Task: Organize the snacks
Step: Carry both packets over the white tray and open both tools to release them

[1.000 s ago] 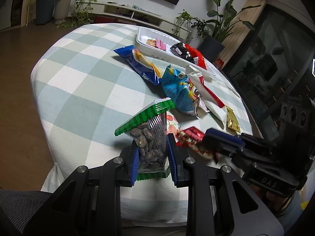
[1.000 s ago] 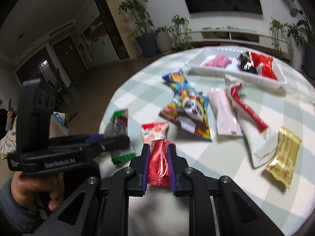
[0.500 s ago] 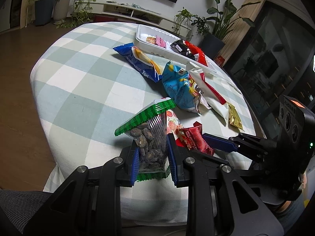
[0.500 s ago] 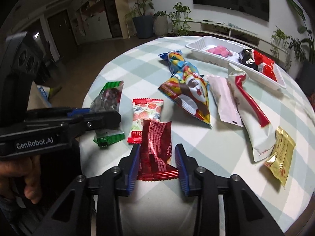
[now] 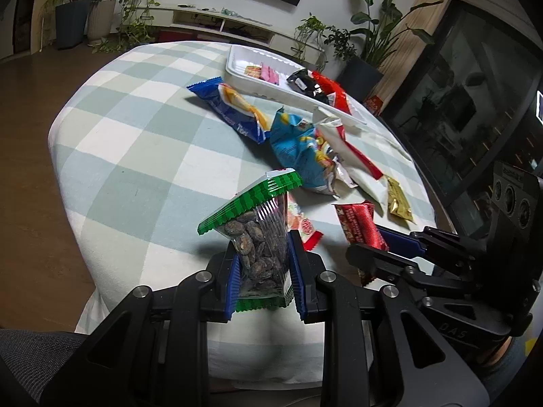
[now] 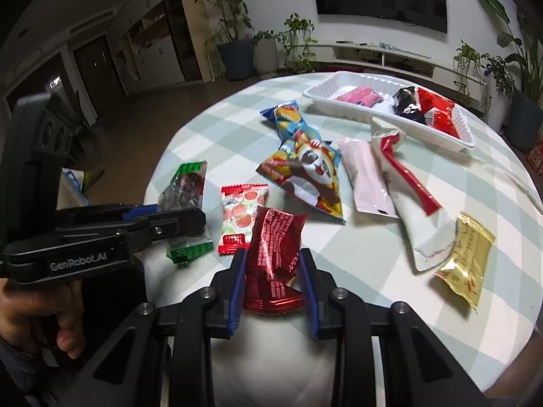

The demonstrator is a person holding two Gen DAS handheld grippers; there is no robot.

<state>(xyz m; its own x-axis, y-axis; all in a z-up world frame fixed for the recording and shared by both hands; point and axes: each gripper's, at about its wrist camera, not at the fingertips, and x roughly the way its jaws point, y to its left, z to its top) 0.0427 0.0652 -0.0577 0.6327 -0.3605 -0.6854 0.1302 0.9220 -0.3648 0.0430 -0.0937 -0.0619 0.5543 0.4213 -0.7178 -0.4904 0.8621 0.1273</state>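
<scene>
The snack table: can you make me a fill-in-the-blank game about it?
1. The left gripper squeezes a clear packet of nuts with ____ sealed ends.
2. The right gripper has the shiny ____ packet between its fingers.
3. The gold packet lies on the checked ____.
4. The white tray sits at the table's ____ side from the grippers.

Missing words: green; red; tablecloth; far

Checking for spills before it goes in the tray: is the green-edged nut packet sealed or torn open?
Sealed, apparently. The nut packet, clamped in the left gripper, shows both green crimped ends intact, and no nuts lie loose on the tablecloth.
</scene>
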